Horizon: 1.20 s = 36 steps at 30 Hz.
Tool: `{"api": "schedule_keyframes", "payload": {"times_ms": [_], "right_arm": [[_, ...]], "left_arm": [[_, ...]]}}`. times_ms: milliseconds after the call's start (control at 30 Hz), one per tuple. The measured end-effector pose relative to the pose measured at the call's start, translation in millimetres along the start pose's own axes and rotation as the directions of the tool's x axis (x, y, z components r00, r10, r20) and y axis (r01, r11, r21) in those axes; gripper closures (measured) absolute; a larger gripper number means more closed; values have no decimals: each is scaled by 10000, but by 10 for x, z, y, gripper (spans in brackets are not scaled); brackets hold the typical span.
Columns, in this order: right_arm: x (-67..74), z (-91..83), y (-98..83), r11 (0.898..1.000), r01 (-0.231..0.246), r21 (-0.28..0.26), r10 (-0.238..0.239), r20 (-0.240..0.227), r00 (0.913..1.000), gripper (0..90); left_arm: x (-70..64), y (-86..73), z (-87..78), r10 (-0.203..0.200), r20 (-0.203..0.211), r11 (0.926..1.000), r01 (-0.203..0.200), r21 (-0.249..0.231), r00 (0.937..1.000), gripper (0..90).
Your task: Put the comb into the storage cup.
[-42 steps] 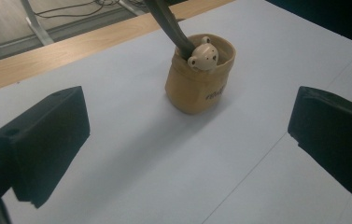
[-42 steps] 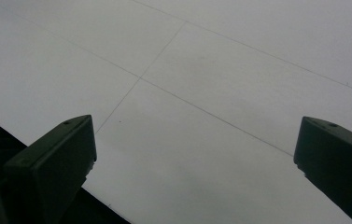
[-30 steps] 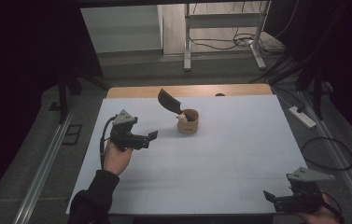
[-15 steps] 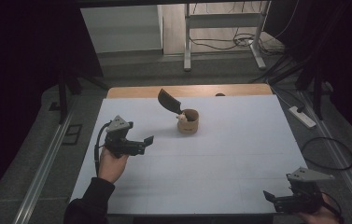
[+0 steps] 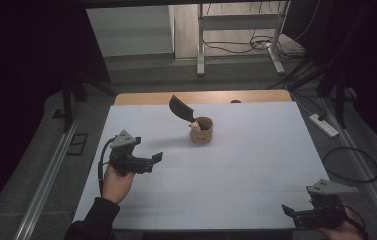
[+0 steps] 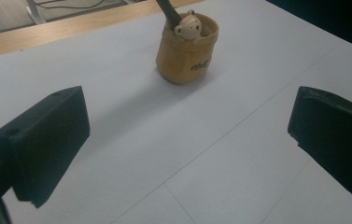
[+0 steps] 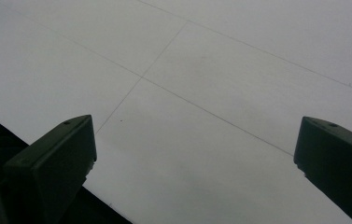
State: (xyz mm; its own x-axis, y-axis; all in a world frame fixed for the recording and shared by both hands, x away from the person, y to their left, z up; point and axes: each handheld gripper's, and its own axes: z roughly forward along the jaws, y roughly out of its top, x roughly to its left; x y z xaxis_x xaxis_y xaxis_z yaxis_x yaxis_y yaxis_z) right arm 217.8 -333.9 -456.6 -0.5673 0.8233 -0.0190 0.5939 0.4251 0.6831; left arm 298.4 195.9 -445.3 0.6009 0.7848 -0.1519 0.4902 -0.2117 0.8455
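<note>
The left tongs point(image 5: 157, 157) stand wide apart and hold nothing, pointing across the white worktop point(image 5: 256, 165) toward the small tan cup with a bear figure on its rim point(image 5: 201, 130), which stands near them with a dark spatula-like tool point(image 5: 181, 108) leaning out of it. The hand point(image 5: 117, 182) grips them from below, forearm reaching in from the near edge. The right tongs point(image 5: 289, 210) also gape empty, well apart from the cup, low over the worktop's near corner.

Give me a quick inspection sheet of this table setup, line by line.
Surface: white table with thin seam lines.
Job's things: tan cup upright, dark spatula leaning out of it, small bear figure at its rim.
Clutter: nothing seen.
Grippers: left gripper open, aimed at the cup; right gripper open at the near edge.
Cables: black cable trails from the left gripper.
Surroundings: power strip and cable loops on the floor.
</note>
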Motion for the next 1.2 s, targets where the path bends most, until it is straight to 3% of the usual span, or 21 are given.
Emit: {"api": "schedule_keyframes", "payload": {"times_ms": [1200], "right_arm": [[3, 1, 0, 10000, 22, 5, -22, -11, 10000, 0]], "left_arm": [[-84, -276, -328, -253, -436, 9993, 266, 278, 9987, 0]]}}
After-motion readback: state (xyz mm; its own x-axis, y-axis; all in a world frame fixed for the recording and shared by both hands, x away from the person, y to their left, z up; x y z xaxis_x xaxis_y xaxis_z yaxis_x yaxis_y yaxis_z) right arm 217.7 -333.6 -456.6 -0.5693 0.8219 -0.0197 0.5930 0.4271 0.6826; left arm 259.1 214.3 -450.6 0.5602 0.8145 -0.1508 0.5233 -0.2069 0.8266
